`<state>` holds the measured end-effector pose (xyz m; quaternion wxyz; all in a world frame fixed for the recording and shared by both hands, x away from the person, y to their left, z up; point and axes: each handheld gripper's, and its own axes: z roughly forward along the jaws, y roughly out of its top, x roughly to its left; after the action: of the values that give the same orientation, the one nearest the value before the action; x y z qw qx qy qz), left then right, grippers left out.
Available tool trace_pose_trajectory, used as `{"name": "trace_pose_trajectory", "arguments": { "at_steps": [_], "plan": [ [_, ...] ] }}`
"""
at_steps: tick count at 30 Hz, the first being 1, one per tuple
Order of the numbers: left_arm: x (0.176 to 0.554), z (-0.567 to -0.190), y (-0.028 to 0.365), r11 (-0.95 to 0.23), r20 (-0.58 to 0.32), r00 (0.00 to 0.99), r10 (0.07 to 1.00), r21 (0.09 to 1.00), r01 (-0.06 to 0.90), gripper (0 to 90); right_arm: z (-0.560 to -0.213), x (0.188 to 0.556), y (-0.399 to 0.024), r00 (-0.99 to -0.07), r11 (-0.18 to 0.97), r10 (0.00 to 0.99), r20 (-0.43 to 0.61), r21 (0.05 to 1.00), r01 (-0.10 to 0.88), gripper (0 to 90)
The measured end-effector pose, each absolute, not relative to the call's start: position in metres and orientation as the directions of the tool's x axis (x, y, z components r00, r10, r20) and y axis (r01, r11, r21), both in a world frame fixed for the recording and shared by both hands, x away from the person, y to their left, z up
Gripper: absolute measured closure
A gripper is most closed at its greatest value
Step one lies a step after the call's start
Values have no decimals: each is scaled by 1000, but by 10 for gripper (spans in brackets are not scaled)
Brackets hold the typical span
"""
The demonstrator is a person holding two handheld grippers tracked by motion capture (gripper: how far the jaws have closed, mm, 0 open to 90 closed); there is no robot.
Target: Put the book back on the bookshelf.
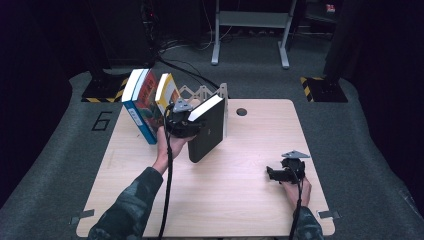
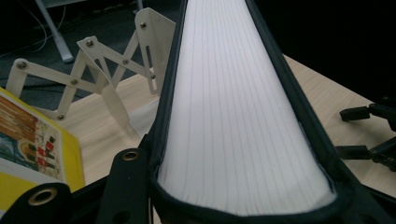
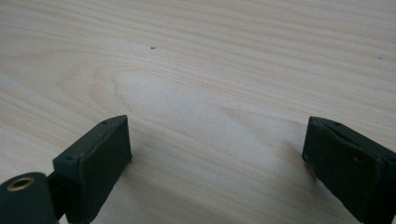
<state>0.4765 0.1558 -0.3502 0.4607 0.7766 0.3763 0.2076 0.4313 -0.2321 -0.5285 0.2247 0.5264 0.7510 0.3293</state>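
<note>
A thick black-covered book (image 1: 207, 131) stands tilted near the middle of the wooden table (image 1: 240, 200), its lower corner on the tabletop. My left gripper (image 1: 182, 122) is shut on its upper left edge. In the left gripper view the white page edge of the black book (image 2: 233, 121) runs up between the jaws. A blue book (image 1: 136, 107) and a yellow book (image 1: 167, 92) lean to the left of it. My right gripper (image 1: 272, 174) rests low over the table at the right, open, with only bare wood (image 3: 210, 107) between its jaws.
A white folding lattice book rack (image 1: 202, 92) stands at the table's back edge behind the books; the rack (image 2: 107, 70) also shows in the left gripper view. A round cable hole (image 1: 241, 111) is at the back. Dark floor, cables and a metal stand lie beyond.
</note>
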Motion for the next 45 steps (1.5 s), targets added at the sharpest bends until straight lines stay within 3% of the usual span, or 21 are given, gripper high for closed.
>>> {"name": "trace_pose_trajectory", "arguments": {
  "at_steps": [45],
  "plan": [
    [540,-353,129,-115,-73,410,909,902,416,544,-529,431,-232,-340,224,940,9,737,637,85]
  ]
}}
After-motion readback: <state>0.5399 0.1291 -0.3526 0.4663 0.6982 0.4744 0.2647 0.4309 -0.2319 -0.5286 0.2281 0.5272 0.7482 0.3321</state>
